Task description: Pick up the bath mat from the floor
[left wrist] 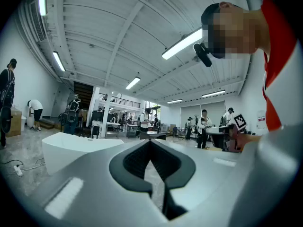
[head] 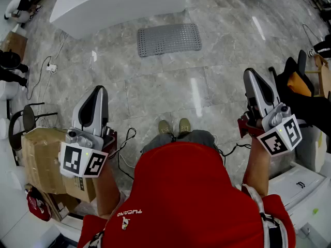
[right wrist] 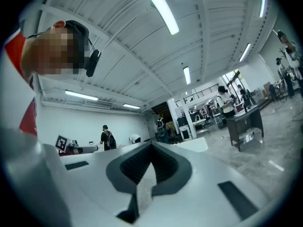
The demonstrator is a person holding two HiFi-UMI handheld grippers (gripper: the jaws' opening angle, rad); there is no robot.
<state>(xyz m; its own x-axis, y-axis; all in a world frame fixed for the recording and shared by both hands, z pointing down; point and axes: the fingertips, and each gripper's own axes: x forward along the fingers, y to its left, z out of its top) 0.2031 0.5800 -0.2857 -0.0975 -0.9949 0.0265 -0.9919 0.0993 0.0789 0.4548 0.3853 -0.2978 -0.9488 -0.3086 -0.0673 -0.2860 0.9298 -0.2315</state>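
A grey perforated bath mat (head: 169, 39) lies flat on the marble floor, well ahead of my feet and just in front of a white bathtub (head: 116, 3). My left gripper (head: 98, 90) is held level at the lower left, far from the mat, its jaws shut with nothing between them. My right gripper (head: 251, 73) is held level at the right, likewise shut and empty. In the left gripper view the closed jaw tips (left wrist: 150, 142) point across the hall. The right gripper view shows the same closed tips (right wrist: 151, 144). The mat is in neither gripper view.
Cardboard boxes (head: 42, 156) stand at the lower left, beside a black chair (head: 26, 119). A white power strip with cables (head: 51, 67) lies on the floor at left. A chair with dark and orange cloth (head: 299, 81) is at the right. People (left wrist: 203, 126) stand in the hall.
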